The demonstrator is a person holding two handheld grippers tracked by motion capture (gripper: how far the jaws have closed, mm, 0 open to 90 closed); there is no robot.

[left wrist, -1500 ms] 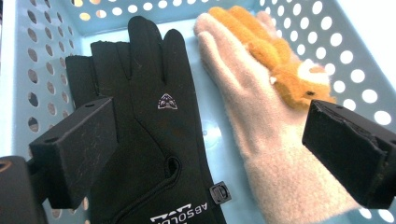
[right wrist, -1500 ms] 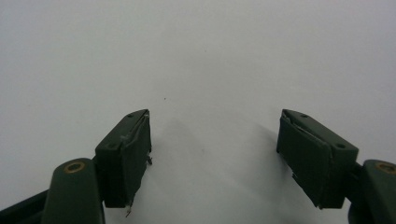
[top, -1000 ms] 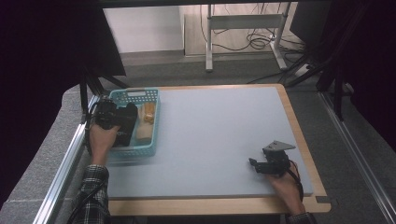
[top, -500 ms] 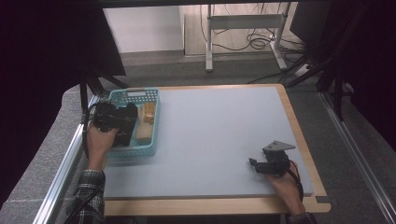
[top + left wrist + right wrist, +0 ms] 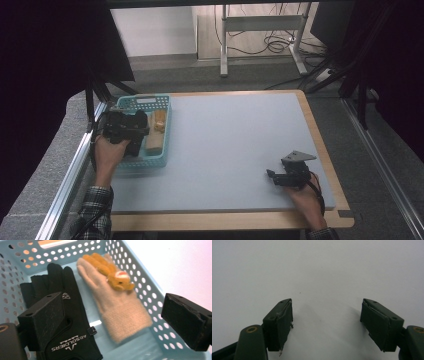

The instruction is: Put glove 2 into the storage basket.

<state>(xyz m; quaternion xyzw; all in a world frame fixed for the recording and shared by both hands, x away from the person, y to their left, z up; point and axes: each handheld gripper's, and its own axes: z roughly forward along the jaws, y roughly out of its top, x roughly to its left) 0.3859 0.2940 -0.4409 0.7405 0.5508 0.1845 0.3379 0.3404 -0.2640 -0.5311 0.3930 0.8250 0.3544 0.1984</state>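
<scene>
Two gloves: both lie in the blue basket [image 5: 165, 107] at the table's far left.
Black glove [image 5: 65, 312]: on the basket floor, left of the other, printed cuff toward the near end.
Beige glove [image 5: 117, 307]: just beside it on the right, a small orange plush animal [image 5: 112, 271] on its fingers.
Left gripper [image 5: 112, 322]: hovers over the basket, jaws spread wide, nothing between them.
Right gripper [image 5: 327, 325]: near right on the grey mat [image 5: 240, 140], jaws apart and empty.

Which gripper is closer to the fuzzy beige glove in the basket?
Left. The left gripper hangs open right over the beige glove in the basket; the right gripper sits far across the table.
</scene>
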